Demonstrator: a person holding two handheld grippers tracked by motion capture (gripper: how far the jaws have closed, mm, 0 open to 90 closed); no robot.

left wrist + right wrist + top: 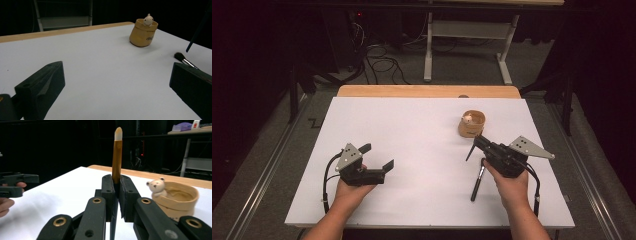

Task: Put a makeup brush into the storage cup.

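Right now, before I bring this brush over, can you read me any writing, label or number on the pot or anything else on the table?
Dark lettering on the side of the tan pot: too small and blurred to read.
Brush clamped in the right gripper: no writing visible.
Second brush lying on the white table: no writing visible.
Bottle on the far desk: label too small to read.

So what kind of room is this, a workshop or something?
Probably a lab or recording studio rather than a home: a white-topped table stands against dark surroundings, loose cables trail over the carpeted floor behind it, and a metal-framed bench stands at the back.
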